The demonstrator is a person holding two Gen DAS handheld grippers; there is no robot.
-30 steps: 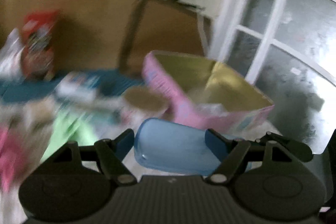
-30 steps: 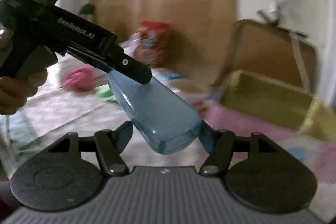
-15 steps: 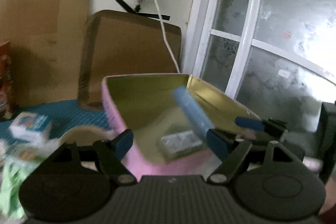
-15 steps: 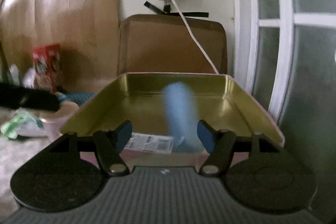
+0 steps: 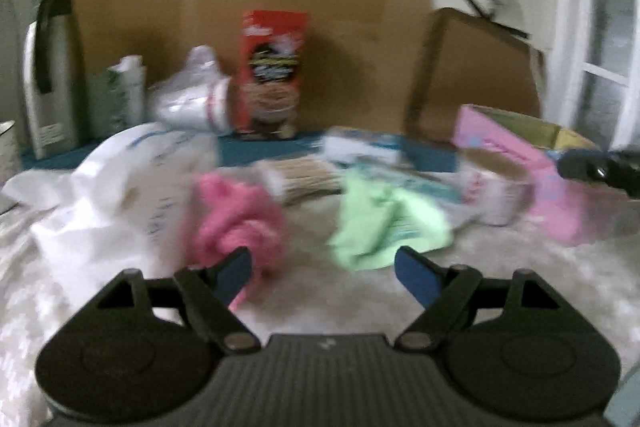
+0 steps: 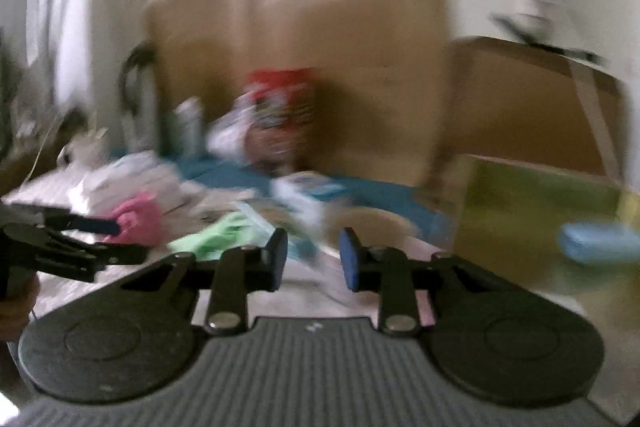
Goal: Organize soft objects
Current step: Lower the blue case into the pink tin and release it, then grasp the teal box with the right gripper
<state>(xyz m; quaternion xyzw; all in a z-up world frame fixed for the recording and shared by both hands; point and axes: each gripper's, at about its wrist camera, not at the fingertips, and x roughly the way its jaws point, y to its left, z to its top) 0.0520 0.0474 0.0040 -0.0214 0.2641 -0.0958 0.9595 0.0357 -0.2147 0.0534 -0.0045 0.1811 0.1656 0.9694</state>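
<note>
The left gripper [image 5: 322,271] is open with nothing in it. It points at the pink cloth [image 5: 236,219] and the green cloth [image 5: 384,223], which lie side by side on the pale cover [image 5: 360,307] — the pink one is just by its left finger. The right gripper [image 6: 313,254] is closing on nothing. The blue soft thing [image 6: 600,241] lies in the pink box [image 6: 532,211] — far right.
</note>
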